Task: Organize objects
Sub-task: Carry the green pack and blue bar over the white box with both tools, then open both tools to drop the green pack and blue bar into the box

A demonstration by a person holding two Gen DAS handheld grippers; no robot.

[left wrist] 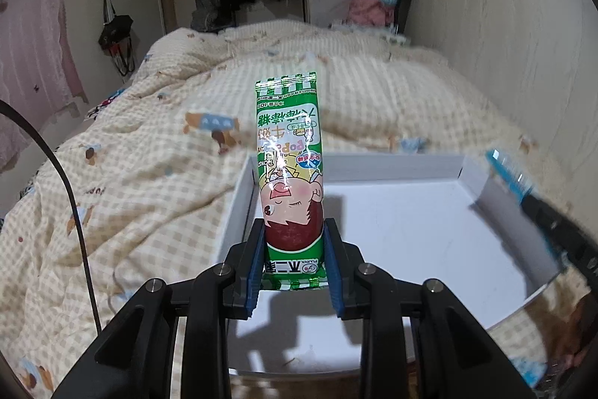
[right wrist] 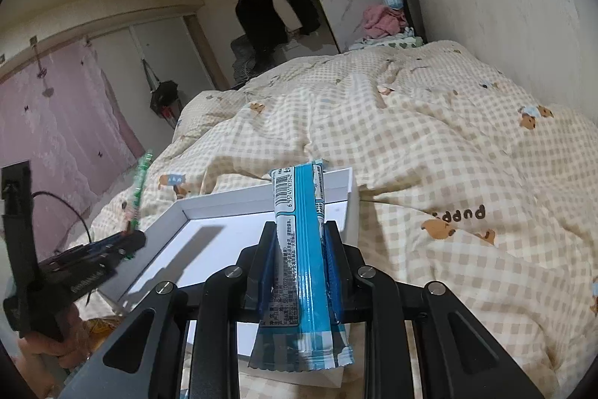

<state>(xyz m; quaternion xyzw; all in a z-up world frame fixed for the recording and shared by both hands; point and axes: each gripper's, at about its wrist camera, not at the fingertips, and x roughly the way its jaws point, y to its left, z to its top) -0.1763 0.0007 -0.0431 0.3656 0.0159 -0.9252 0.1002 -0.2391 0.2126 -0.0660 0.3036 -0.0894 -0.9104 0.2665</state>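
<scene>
Two candy packets ride clamped over the empty white tray (left wrist: 392, 171) on the bed, ready for dropping in; left hand-held gripper (left wrist: 294, 257) pinches the green packet (left wrist: 287, 152); right hand-held gripper (right wrist: 301, 264) the blue packet (right wrist: 302, 230).

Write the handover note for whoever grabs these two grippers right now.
Left gripper: shut on the green candy packet, held upright above the white tray.
Right gripper: shut on the blue candy packet, also over the tray, barcode side facing the camera.
Tray sits on the checked quilt; the part of its floor in view is bare.
Done: both packets picked up and brought to the tray.
Left: lower and release each packet inside.
</scene>
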